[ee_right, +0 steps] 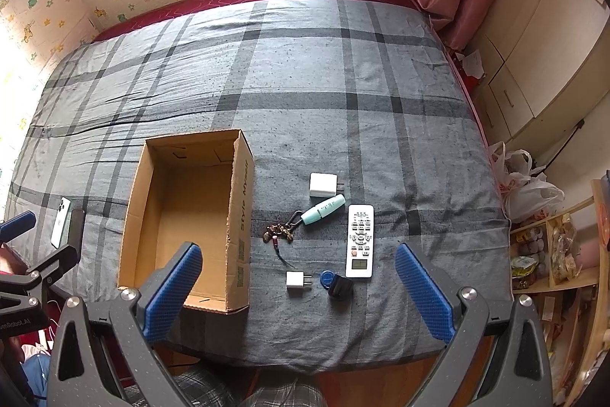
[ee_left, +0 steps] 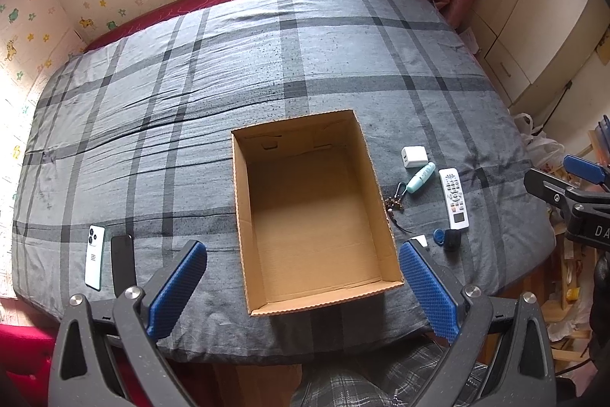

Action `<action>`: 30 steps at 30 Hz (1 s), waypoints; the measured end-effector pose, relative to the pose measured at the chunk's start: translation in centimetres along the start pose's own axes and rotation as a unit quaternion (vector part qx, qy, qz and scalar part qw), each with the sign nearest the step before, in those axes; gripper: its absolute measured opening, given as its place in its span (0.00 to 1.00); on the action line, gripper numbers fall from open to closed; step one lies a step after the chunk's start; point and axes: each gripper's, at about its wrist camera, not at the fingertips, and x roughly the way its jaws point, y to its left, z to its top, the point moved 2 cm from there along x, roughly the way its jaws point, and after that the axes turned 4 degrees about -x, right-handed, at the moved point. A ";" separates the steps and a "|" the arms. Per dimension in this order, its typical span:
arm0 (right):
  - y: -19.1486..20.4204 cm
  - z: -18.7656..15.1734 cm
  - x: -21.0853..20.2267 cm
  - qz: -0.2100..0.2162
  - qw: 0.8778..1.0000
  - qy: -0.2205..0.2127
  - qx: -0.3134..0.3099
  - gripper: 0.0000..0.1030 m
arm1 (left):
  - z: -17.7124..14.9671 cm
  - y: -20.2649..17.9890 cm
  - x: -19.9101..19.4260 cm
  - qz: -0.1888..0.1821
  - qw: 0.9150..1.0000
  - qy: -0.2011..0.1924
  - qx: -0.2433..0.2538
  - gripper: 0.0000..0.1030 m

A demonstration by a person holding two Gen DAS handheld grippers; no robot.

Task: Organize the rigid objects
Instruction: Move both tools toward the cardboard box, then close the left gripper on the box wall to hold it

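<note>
Bed (ee_right: pixel 343 82), grey plaid cover: empty cardboard box (ee_left: pixel 312 216), both tools wide open, holding nothing.

Remote (ee_right: pixel 360 241), chargers, mint tube, keys lay right of box; two phones (ee_left: pixel 108 260) left. Right tool (ee_right: pixel 299 287) advisedly squares over one item, gripping its narrow sides; left tool (ee_left: pixel 303 287) hovered at box.

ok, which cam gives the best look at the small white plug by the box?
Right wrist: the small white plug lies fully visible, prongs pointing right, beside the cardboard box. In left wrist, only a corner peeks past a blue pad.
</note>
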 end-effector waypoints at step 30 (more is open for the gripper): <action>0.4 0.1 3.2 -0.038 0.998 0.025 0.031 1.00 | 1.1 6.8 10.9 -0.005 0.999 0.046 0.007 1.00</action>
